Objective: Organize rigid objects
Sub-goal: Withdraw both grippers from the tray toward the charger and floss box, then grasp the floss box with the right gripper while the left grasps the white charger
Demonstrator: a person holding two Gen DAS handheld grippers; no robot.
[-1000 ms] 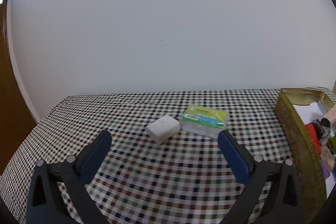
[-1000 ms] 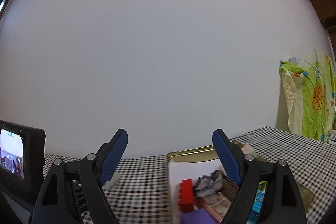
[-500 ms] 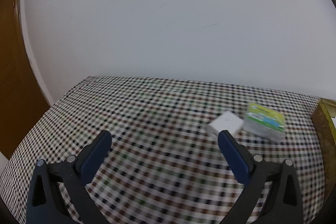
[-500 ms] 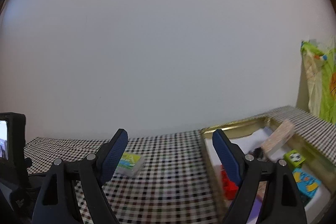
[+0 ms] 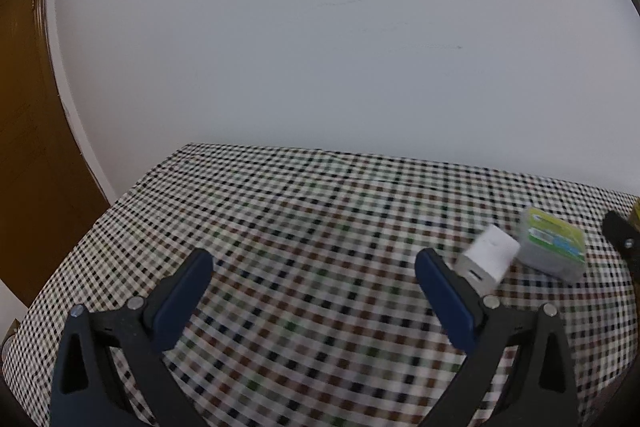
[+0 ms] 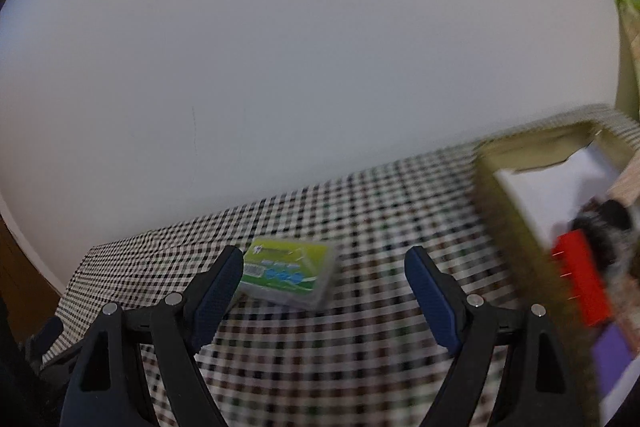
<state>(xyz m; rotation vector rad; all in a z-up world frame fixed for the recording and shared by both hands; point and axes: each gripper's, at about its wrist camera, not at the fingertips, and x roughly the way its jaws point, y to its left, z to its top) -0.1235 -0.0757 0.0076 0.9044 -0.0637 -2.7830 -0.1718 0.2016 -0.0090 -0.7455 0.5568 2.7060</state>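
A checked tablecloth in black, white, brown and green covers the table and runs up to a plain white wall. A brown wooden door stands at the left edge. Green patterned fabric hangs at the far right.
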